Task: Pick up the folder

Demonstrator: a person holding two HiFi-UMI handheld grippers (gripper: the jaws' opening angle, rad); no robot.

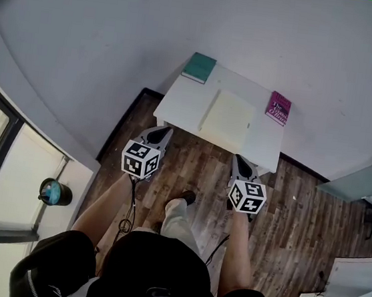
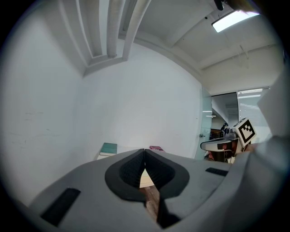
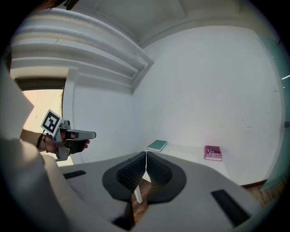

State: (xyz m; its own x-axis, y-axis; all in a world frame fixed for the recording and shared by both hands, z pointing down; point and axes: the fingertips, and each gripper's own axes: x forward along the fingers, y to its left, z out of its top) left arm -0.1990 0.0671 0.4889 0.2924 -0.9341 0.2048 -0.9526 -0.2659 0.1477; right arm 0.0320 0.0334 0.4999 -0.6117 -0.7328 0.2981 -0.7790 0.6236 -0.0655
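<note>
A pale yellow folder [image 1: 227,120] lies flat in the middle of a small white table [image 1: 177,106] set against the wall. My left gripper [image 1: 163,135] hangs over the wood floor just short of the table's near left corner, jaws shut and empty. My right gripper [image 1: 241,163] is near the table's front edge on the right, also shut with nothing in it. In the left gripper view the shut jaws [image 2: 145,152] hide most of the folder. In the right gripper view the shut jaws [image 3: 146,156] point toward the table.
A teal book [image 1: 199,67] lies at the table's far left corner and a magenta book [image 1: 278,108] at its far right; both show as the teal book [image 3: 157,145] and magenta book [image 3: 213,152] in the right gripper view. White walls stand behind and left. A glass door [image 1: 364,178] is at right.
</note>
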